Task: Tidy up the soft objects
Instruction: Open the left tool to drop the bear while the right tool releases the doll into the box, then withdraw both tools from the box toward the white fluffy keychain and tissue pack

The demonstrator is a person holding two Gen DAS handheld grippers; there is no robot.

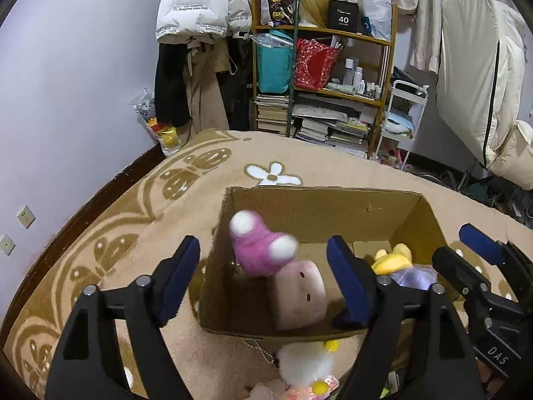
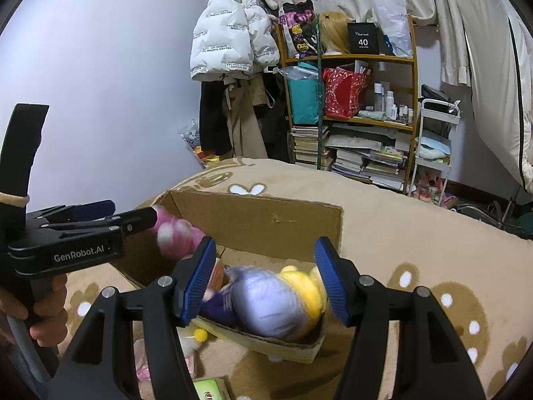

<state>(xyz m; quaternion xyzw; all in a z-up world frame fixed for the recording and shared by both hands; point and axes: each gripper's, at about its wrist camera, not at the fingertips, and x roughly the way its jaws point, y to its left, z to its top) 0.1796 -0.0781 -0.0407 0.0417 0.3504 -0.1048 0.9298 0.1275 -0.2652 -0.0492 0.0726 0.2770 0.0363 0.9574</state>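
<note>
An open cardboard box (image 1: 333,210) stands on a patterned rug. A pink plush with white feet (image 1: 260,246) is blurred in mid-air inside the box, above a pale pink block plush (image 1: 299,296). My left gripper (image 1: 266,276) is open just above them, holding nothing. A yellow and lilac plush (image 2: 283,296) lies blurred in the box's right part, between the open fingers of my right gripper (image 2: 266,280). It also shows in the left wrist view (image 1: 403,266). A white plush with yellow pompoms (image 1: 306,363) lies on the rug in front of the box.
The beige rug (image 1: 133,220) with flower patterns spreads all around the box. A wooden shelf (image 1: 326,76) with books and bags, hanging coats (image 1: 200,50) and a white trolley (image 1: 403,116) stand at the back wall. A green packet (image 2: 210,390) lies near the front.
</note>
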